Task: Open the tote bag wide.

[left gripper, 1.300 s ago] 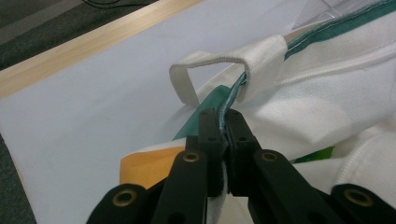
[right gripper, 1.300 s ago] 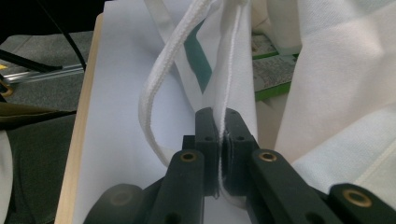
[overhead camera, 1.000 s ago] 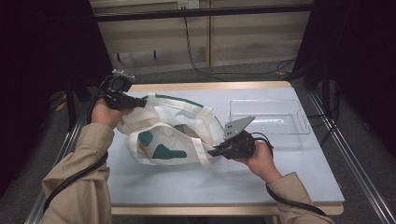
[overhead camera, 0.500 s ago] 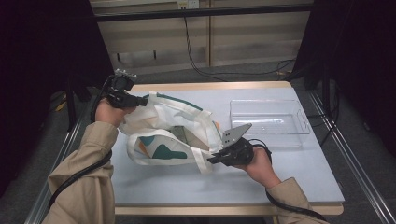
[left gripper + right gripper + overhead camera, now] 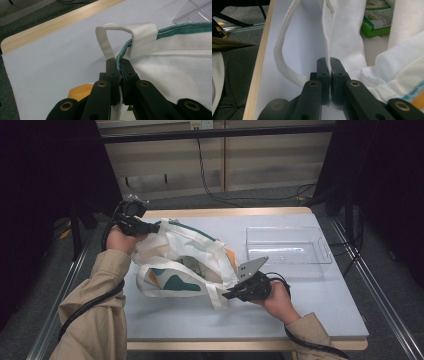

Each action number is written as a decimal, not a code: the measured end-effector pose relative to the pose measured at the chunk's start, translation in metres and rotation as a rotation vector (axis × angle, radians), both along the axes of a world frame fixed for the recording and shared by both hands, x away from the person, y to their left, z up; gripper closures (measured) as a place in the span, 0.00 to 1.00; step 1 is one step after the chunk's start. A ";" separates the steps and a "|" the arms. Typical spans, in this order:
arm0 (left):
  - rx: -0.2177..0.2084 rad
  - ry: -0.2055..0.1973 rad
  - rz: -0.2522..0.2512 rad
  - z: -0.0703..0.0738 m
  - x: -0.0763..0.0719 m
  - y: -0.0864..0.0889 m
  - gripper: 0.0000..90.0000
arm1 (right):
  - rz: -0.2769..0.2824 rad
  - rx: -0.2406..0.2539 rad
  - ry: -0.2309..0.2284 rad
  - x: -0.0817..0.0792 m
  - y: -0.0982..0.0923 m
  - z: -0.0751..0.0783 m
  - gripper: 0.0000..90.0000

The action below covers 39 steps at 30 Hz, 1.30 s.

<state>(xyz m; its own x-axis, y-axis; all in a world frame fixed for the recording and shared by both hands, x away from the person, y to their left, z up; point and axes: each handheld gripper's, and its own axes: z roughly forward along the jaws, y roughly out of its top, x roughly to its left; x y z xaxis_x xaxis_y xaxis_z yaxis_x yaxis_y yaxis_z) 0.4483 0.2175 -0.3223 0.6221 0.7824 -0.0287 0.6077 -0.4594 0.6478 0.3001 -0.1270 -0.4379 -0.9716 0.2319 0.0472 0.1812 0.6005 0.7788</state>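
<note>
In the high view, the white fabric tote bag with green and orange shapes (image 5: 182, 262) lies on the pale blue table top (image 5: 310, 305), stretched between the two grippers. The left gripper (image 5: 150, 227) is at the far left corner of the bag and bites its edge. The right gripper (image 5: 229, 295) is at the near right side of the bag and bites the cloth there. Beyond the right gripper, apart from it, stands a clear plastic tray (image 5: 289, 246).

In the left gripper view, the jaws are clenched on the green-trimmed rim of the bag (image 5: 175, 65), with the white handle loop (image 5: 110, 37) just above the tips.

In the right gripper view, the jaws are clenched on a white fold of the bag (image 5: 342, 35). A white strap (image 5: 283, 50) hangs to the left of the jaws, and a green box (image 5: 377, 20) lies inside the bag, up and right of them.
</note>
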 end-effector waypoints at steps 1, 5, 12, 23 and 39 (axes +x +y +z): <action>-0.013 0.008 0.007 -0.001 0.000 -0.001 0.97 | 0.002 0.001 -0.003 0.000 0.000 -0.001 0.97; -0.014 0.019 -0.002 -0.003 0.000 -0.002 0.97 | -0.014 0.018 0.010 0.001 -0.002 -0.002 0.96; -0.026 0.032 -0.024 -0.002 -0.003 0.004 0.93 | -0.034 0.017 0.000 0.002 -0.002 0.003 0.85; -0.029 0.024 -0.085 -0.002 -0.012 0.000 0.68 | -0.051 0.036 0.002 0.004 0.006 0.012 0.68; -0.048 0.030 -0.064 -0.004 -0.009 -0.002 0.88 | 0.020 0.023 0.000 0.005 0.015 0.017 0.93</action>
<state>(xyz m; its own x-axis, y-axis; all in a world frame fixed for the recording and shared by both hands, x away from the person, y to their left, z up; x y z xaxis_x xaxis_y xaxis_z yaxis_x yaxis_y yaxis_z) 0.4397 0.2155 -0.3267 0.6693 0.7381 -0.0844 0.5975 -0.4673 0.6516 0.3047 -0.1116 -0.4210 -0.9760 0.2113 0.0520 0.1691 0.5857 0.7927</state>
